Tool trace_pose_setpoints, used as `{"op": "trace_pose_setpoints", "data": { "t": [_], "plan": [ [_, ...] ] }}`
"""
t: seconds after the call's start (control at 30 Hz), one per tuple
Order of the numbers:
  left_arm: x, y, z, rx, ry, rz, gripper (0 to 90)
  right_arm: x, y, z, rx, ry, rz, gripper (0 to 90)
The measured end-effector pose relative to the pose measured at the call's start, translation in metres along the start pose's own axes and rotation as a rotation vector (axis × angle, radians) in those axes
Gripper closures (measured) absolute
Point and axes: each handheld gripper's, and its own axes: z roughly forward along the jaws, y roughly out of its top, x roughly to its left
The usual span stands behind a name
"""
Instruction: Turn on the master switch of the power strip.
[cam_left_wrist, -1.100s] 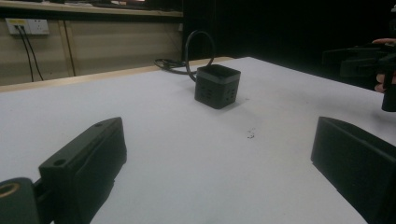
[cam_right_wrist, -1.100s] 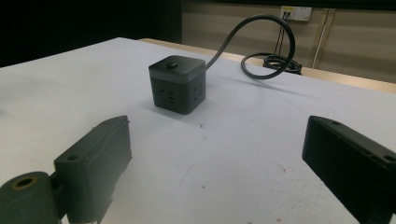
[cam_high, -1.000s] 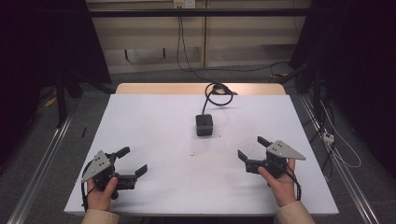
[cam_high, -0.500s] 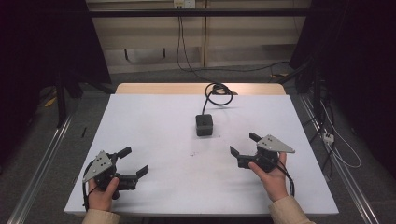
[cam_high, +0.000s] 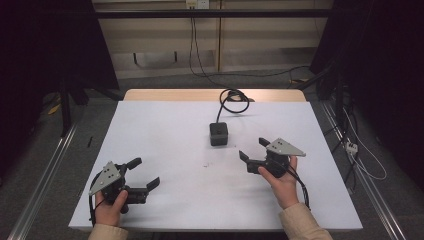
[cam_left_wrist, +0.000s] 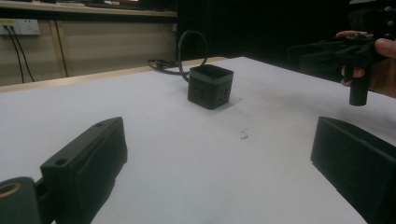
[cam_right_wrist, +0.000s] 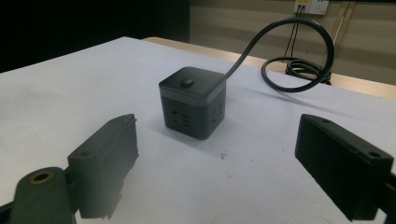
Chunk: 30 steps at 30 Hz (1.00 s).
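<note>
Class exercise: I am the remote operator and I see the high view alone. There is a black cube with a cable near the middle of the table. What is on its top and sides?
Observer: The cube has a small button on top, seen in the right gripper view.
Operator: And the sides?
Observer: Socket holes pierce the faces turned toward the right gripper.
Operator: Is the cable flat?
Observer: No, the cable arches up off the table in a loop.
</note>
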Motion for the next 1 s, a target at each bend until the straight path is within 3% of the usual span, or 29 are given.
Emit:
{"op": "trace_pose_setpoints", "data": {
  "t": [1.0],
  "plan": [
    [0.001, 0.0, 0.001, -0.003, -0.007, -0.003, 3.3, 0.002, 0.008, 0.032, 0.035, 0.017, 0.003, 16.6]
  ]
}}
